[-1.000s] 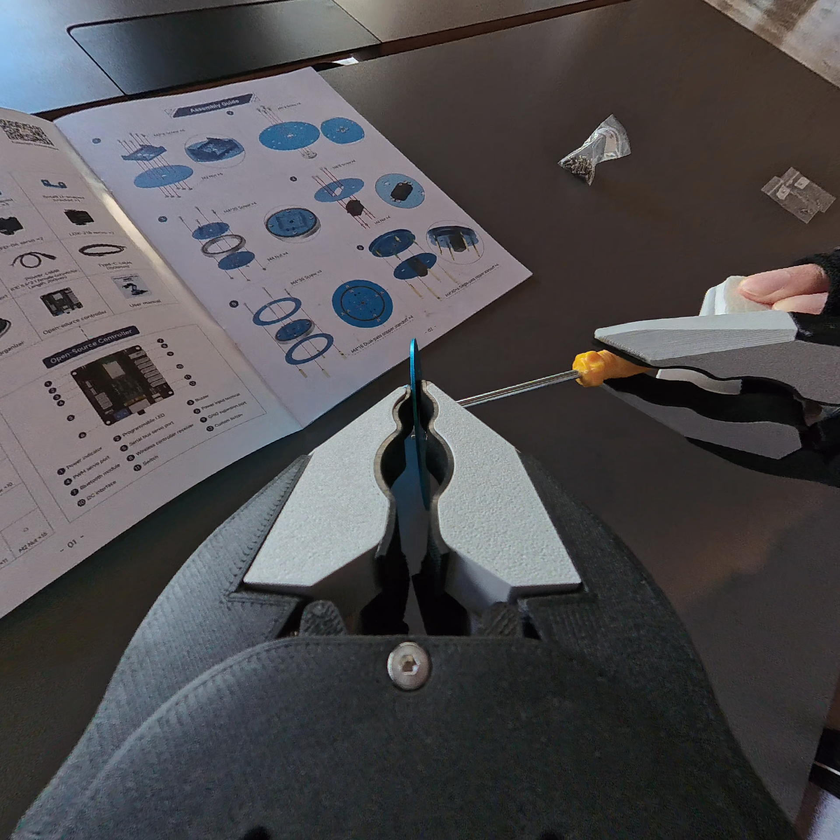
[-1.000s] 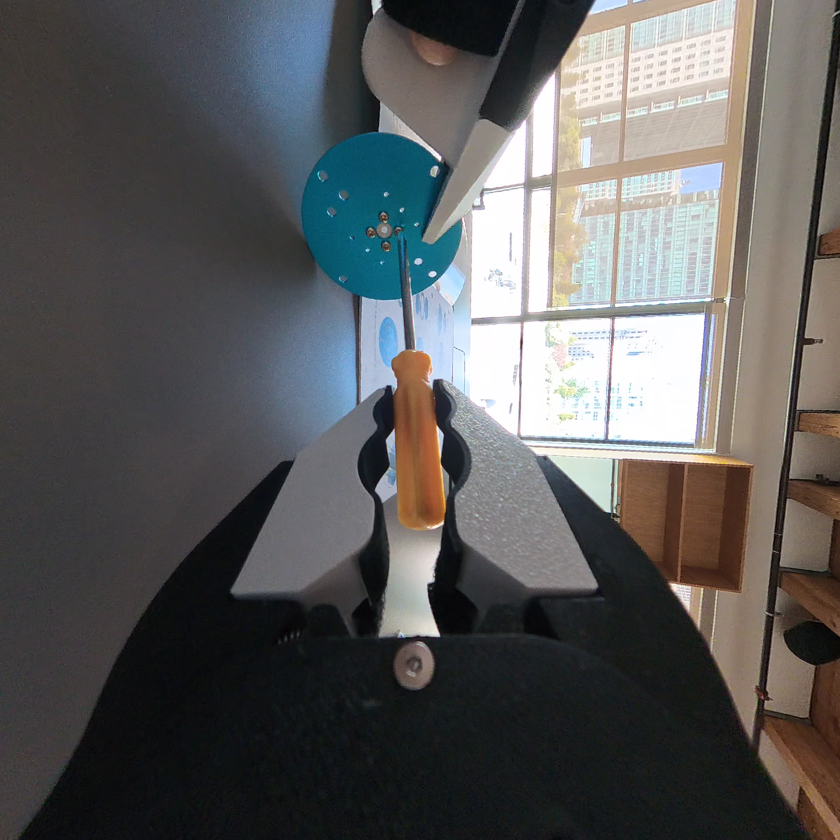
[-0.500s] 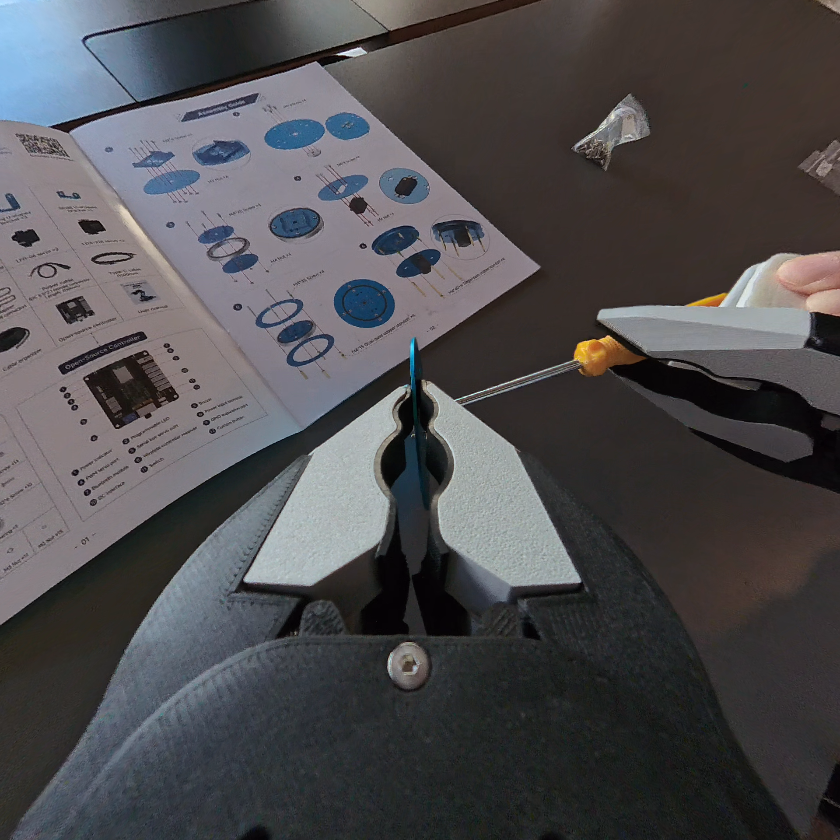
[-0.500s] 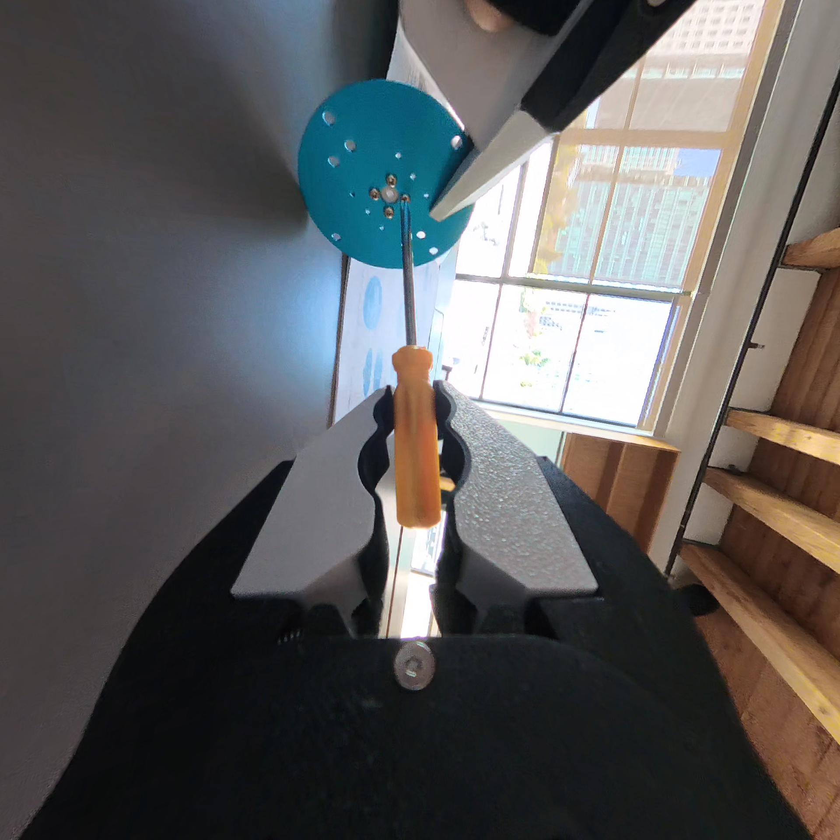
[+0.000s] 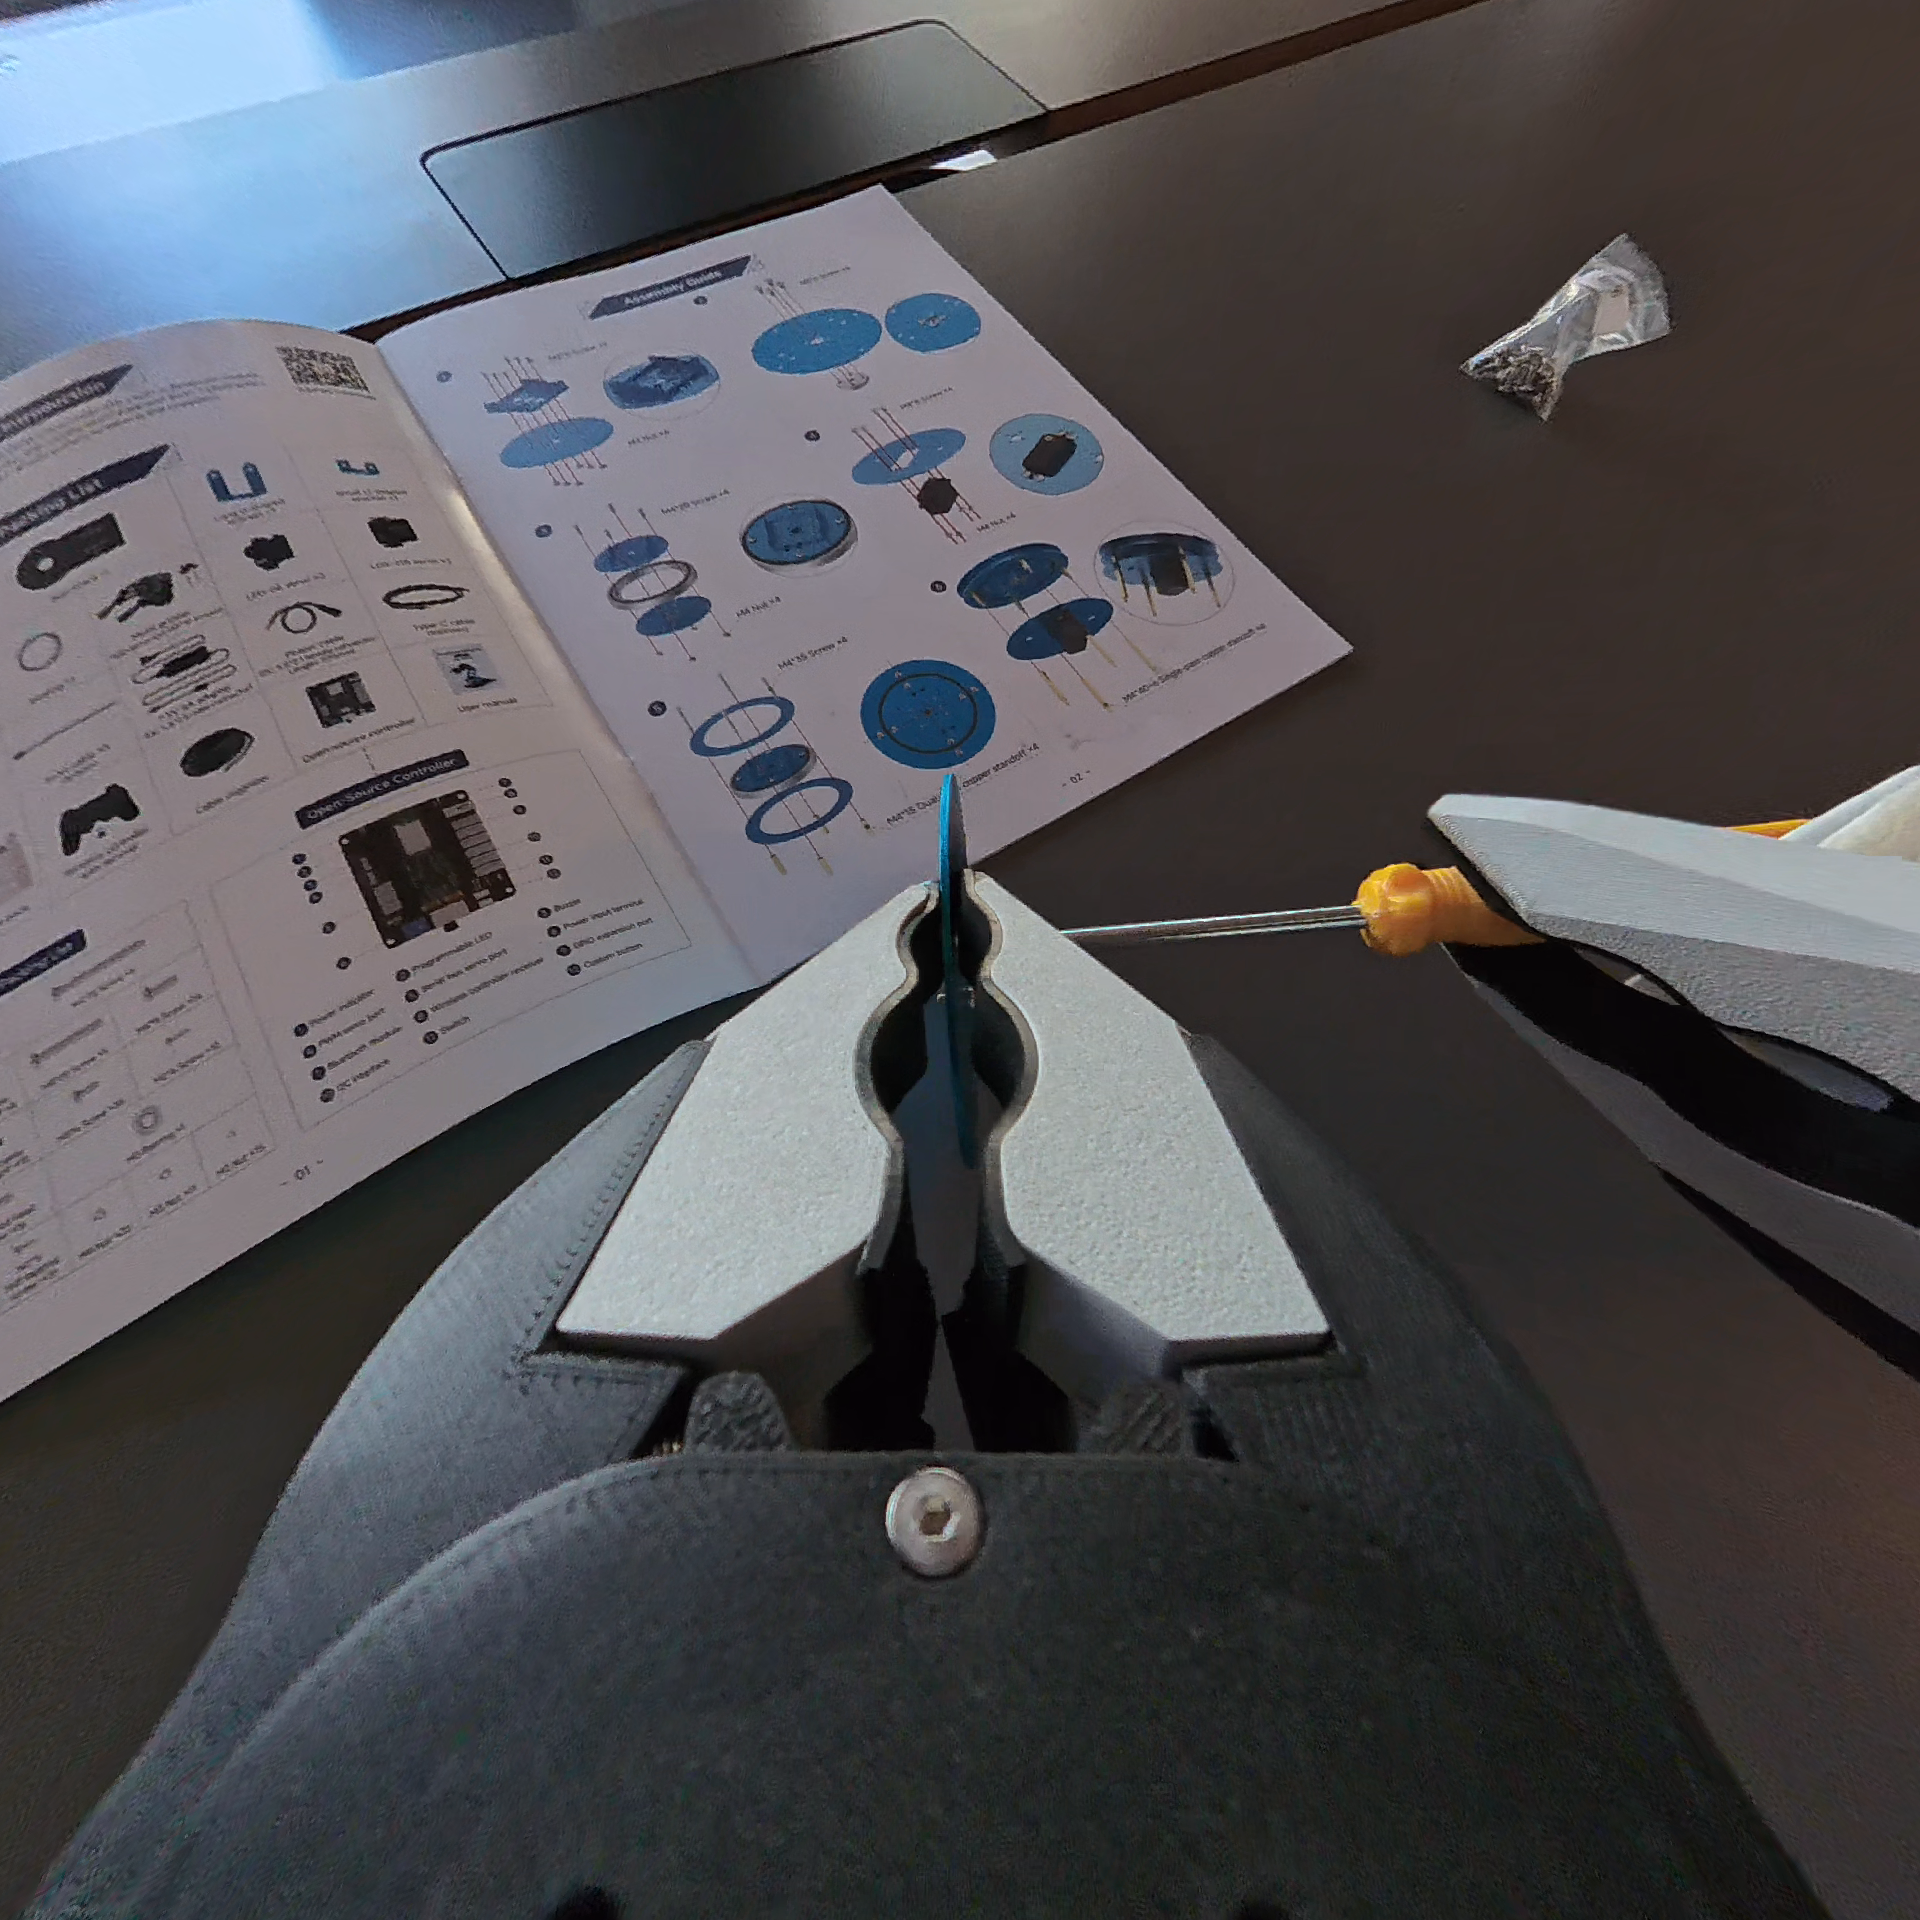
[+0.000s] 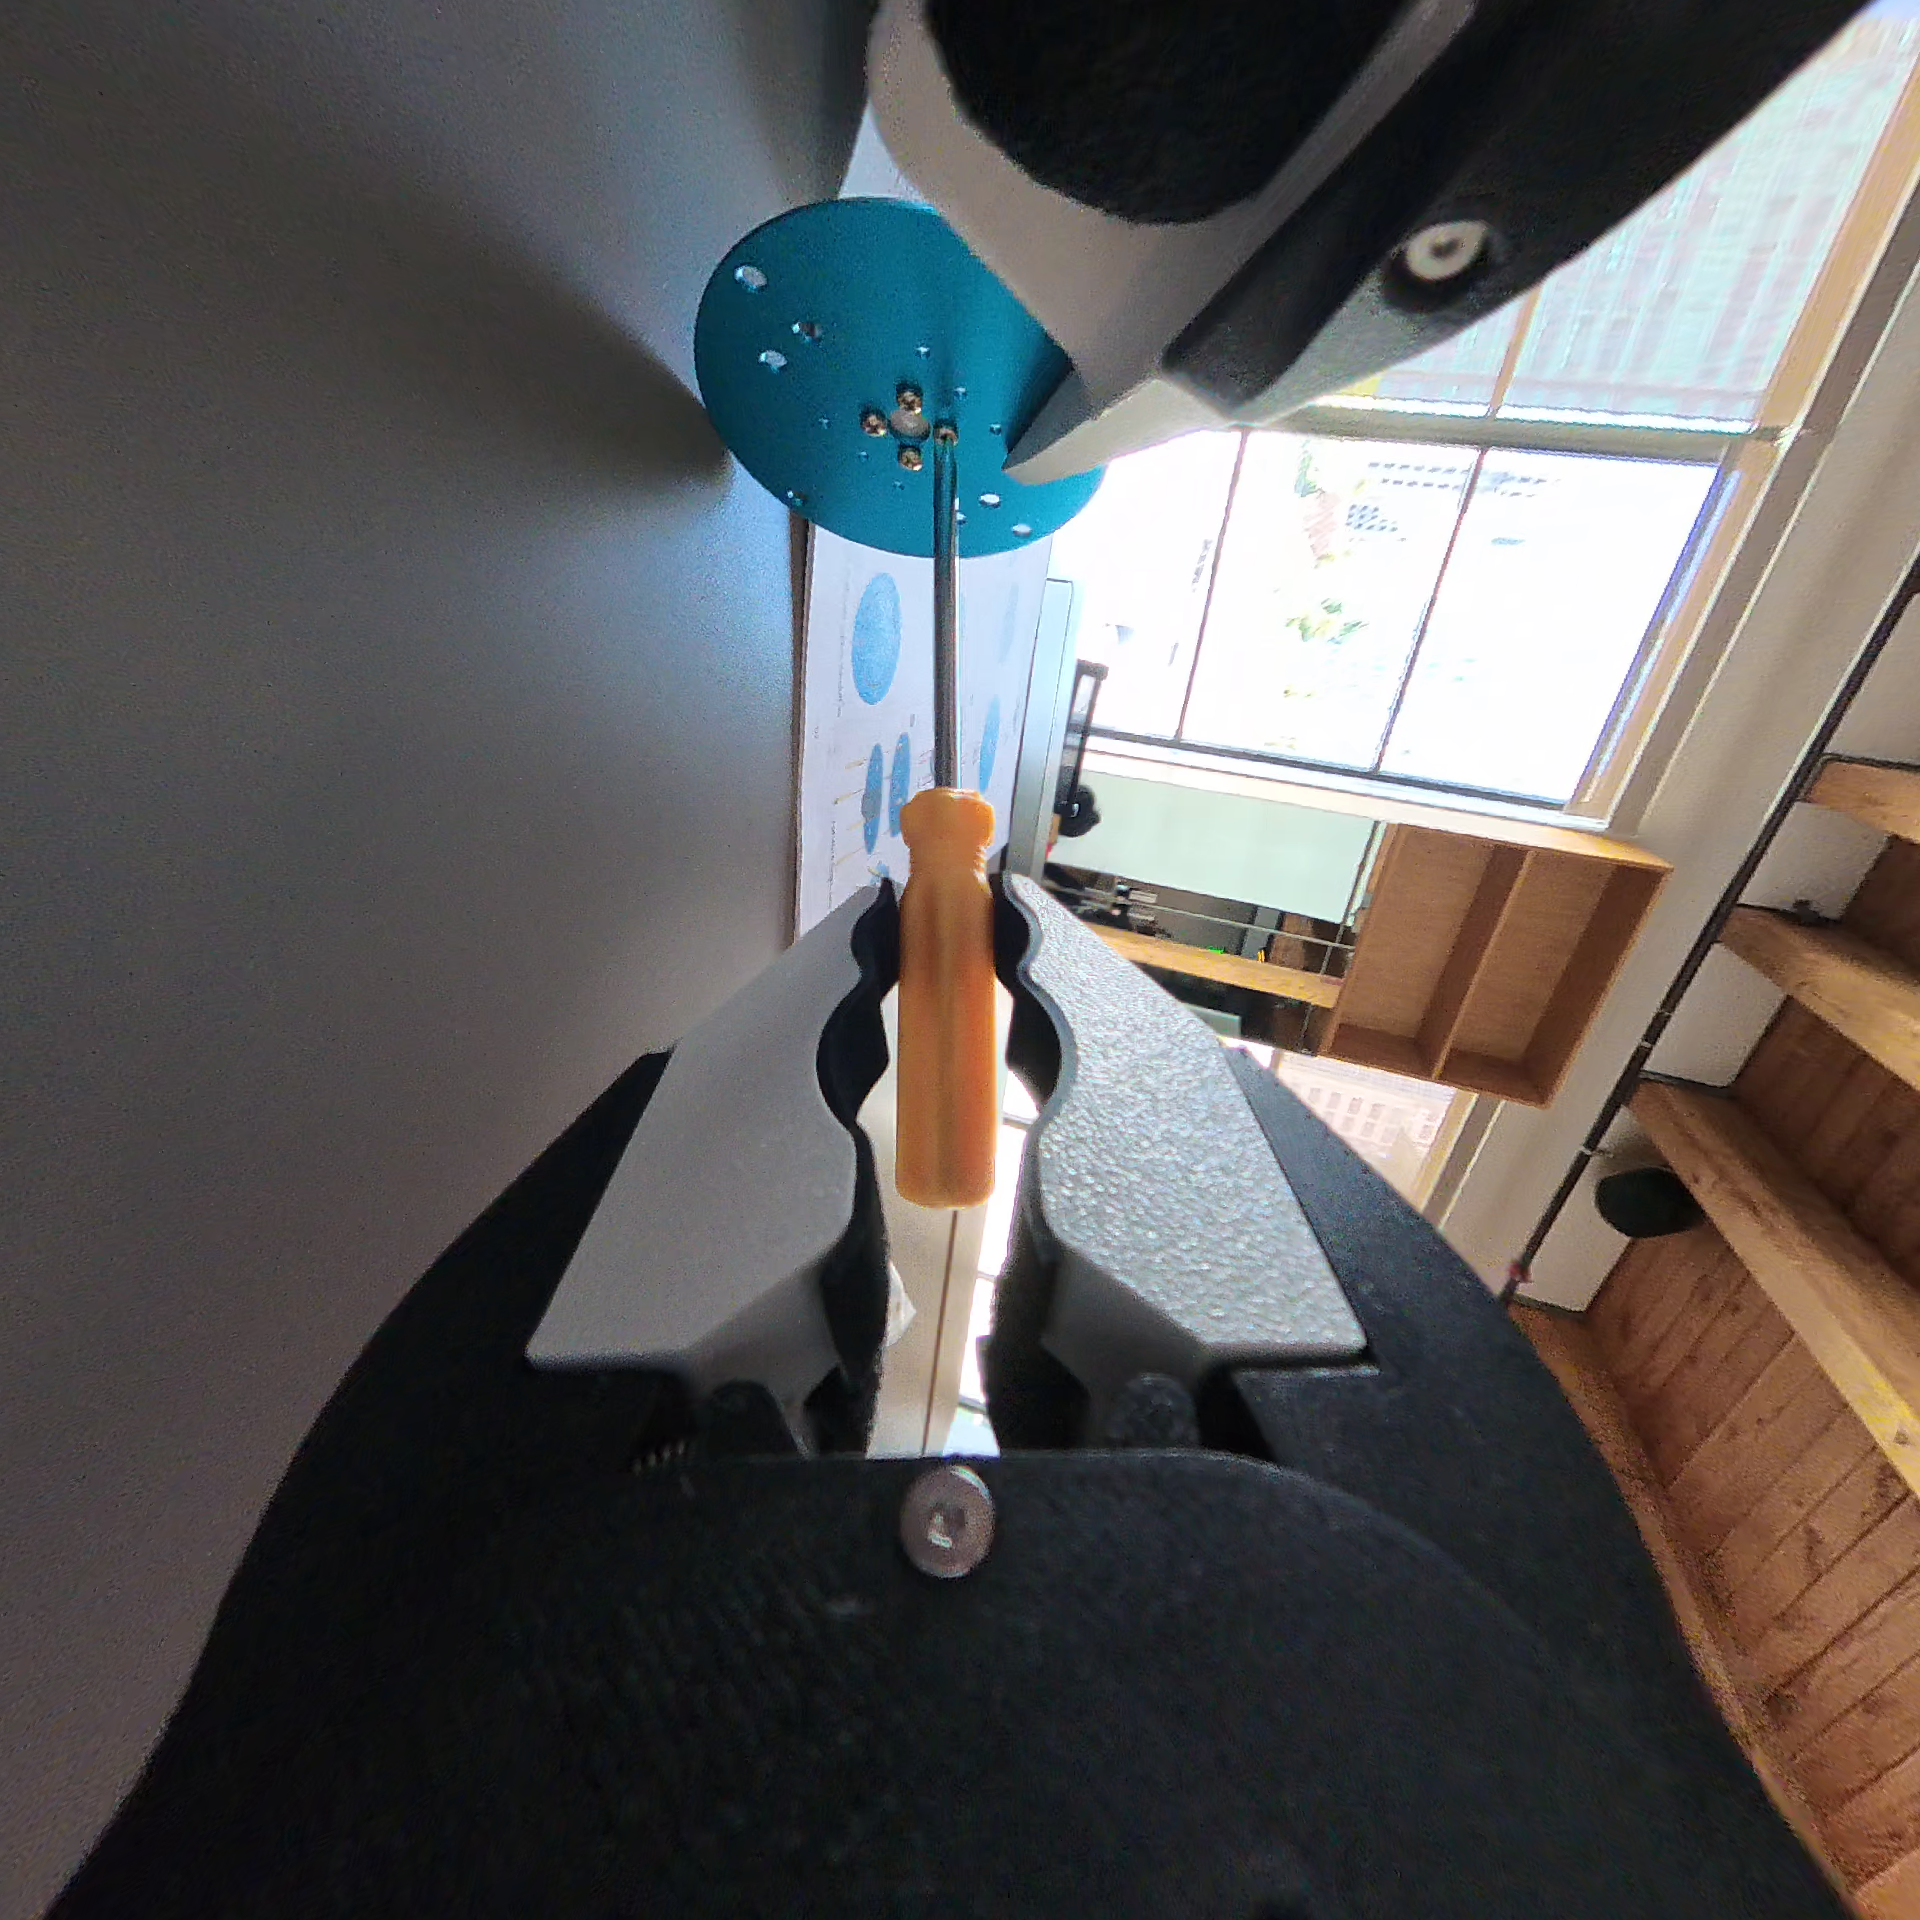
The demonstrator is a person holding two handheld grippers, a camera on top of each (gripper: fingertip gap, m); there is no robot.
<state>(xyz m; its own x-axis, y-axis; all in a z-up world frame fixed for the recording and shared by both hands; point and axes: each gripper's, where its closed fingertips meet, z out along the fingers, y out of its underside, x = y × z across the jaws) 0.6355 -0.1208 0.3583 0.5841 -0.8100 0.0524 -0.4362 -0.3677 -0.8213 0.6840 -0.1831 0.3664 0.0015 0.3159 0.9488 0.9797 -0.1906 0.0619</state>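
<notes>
My left gripper is shut on a thin blue round plate, held on edge above the dark table. The right wrist view shows the plate's face with several small holes and brass screws near its middle. My right gripper is shut on an orange-handled screwdriver. Its shaft reaches to a screw at the plate's centre. In the left wrist view the screwdriver comes in from the right, and its tip is hidden behind my right finger.
An open instruction booklet lies on the table at the left. A small clear bag of screws lies at the far right. A dark inset panel is at the back. Windows and wooden shelves show in the right wrist view. One gripper's finger ends stand about 9 cm off the other's.
Both grippers have shifted and turned a little while keeping hold. The screwdriver tip stays on the plate's centre. The plate now looks closer and more tilted in the right wrist view.
</notes>
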